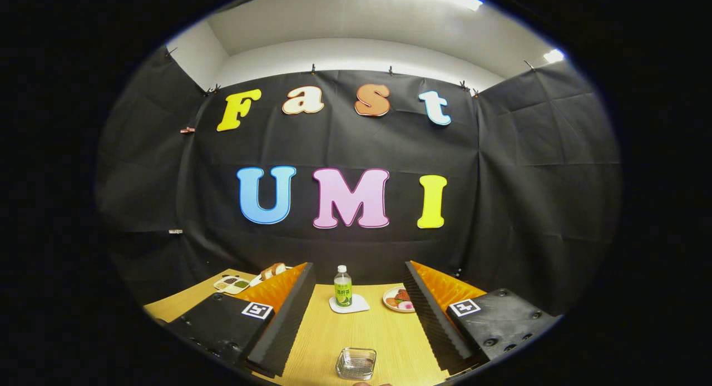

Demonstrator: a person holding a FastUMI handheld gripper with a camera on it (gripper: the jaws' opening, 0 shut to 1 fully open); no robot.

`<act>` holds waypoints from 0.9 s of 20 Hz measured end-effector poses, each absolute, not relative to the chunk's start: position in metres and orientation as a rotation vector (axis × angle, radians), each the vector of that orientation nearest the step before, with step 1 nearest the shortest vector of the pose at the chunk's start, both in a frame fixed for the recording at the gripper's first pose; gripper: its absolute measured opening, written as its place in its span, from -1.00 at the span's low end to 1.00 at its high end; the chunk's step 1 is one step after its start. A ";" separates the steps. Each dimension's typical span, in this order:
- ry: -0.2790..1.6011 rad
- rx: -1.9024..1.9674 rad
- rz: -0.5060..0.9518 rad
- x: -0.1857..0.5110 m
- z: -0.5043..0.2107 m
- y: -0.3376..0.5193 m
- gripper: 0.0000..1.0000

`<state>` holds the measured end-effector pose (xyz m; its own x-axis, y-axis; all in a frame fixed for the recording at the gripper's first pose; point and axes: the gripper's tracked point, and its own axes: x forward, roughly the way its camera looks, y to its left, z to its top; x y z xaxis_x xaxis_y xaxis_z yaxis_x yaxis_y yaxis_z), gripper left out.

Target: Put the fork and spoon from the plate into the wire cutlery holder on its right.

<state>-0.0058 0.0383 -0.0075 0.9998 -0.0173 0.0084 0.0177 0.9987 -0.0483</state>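
Wood-grain table (pixel 334 330), gripper (pixel 359 288) spread wide with nothing between its fingers. One clear square glass dish (pixel 356 363) between the fingers at the table's near edge. One green-labelled plastic bottle (pixel 342 286) upright on one white coaster (pixel 349 304) toward the far edge; label too small to read. One plate of food (pixel 398 299) to its right. One compartment tray (pixel 232 285) at the far left corner. Can't make out fork, spoon or wire holder.

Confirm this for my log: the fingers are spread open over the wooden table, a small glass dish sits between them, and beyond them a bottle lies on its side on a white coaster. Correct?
Not quite. The bottle stands upright on the white coaster, cap up, as the gripper view shows. The rest holds: the fingers are spread open over the wooden table, and the small glass dish sits between them.
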 end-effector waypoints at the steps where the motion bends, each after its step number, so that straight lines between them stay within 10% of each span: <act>1: -0.003 -0.048 -0.017 -0.005 -0.008 0.040 0.97; 18: 0.105 0.047 0.106 0.014 -0.052 0.108 0.98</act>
<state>0.0144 0.1075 -0.0519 0.9889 0.1082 -0.1021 -0.1033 0.9933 0.0524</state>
